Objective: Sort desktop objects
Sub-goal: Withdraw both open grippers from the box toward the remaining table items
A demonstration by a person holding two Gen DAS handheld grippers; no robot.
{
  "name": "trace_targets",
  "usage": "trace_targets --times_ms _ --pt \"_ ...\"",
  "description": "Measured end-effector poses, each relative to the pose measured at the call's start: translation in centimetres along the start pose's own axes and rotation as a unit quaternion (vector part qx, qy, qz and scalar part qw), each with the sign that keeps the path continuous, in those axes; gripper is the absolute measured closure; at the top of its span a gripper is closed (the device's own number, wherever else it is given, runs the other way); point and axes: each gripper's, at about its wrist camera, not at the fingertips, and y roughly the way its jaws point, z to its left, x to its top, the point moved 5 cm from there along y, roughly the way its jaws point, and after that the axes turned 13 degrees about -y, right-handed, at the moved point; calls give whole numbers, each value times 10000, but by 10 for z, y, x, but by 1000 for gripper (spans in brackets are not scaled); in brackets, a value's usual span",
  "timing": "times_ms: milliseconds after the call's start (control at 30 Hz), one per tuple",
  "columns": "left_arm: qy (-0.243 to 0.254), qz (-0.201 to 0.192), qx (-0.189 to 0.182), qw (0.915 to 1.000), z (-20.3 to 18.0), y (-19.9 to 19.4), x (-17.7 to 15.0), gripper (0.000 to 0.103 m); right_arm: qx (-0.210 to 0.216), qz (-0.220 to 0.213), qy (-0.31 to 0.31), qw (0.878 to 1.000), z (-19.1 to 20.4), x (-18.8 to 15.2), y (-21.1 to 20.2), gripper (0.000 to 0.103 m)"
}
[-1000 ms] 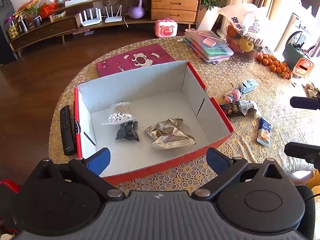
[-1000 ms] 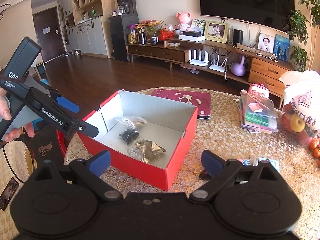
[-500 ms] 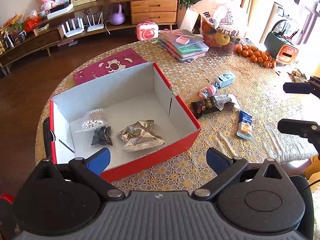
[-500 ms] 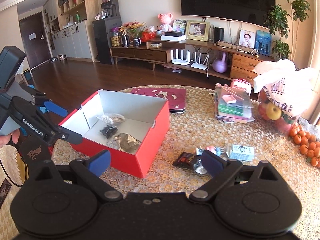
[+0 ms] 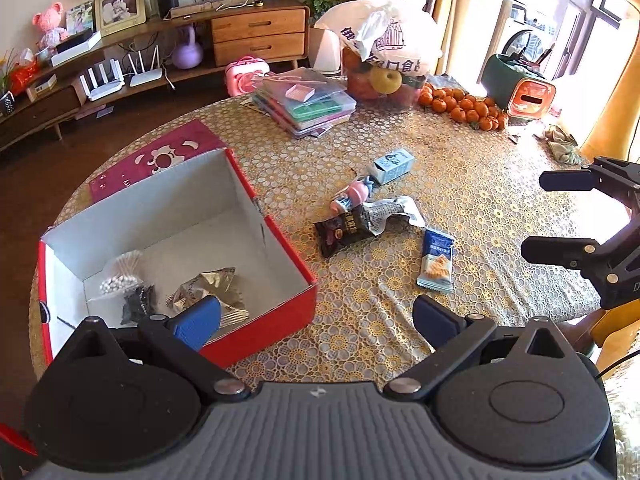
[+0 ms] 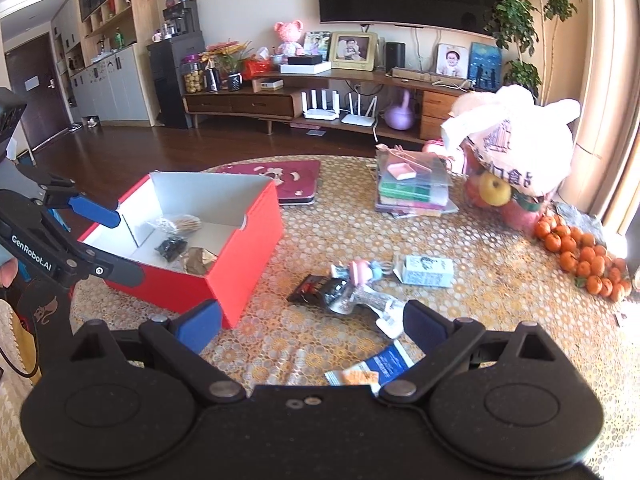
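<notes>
Nearest the right gripper (image 6: 312,330), whose fingers stand apart and hold nothing, a blue-and-orange snack packet (image 6: 370,370) lies flat on the desk (image 6: 480,292). The left gripper (image 5: 316,320) hovers over the near corner of the red box (image 5: 260,320), its fingers also spread wide and empty. Inside the box sit a gold foil packet (image 5: 208,284), a small dark bag (image 5: 138,304) and what looks like a bag of cotton swabs (image 5: 120,276). Beyond the snack packet, a black wrapper (image 6: 316,288), a pink toy (image 6: 360,270) and a pale blue carton (image 6: 426,270) lie close together. Farther back are stacked plastic cases (image 6: 412,188) and a pile of oranges (image 6: 580,256).
</notes>
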Motion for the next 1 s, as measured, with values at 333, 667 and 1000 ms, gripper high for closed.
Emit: trace_targets --times_ms 333,667,1000 --pt "5 -33 -178 9998 -38 27 7 0 -142 112 245 9995 -24 -26 2 5" --pt "-235 -56 -303 9992 -56 56 21 0 -148 281 366 9988 -32 -46 19 5" --pt "-680 18 -269 9973 -56 97 35 1 -118 432 554 9975 -36 -61 44 6"
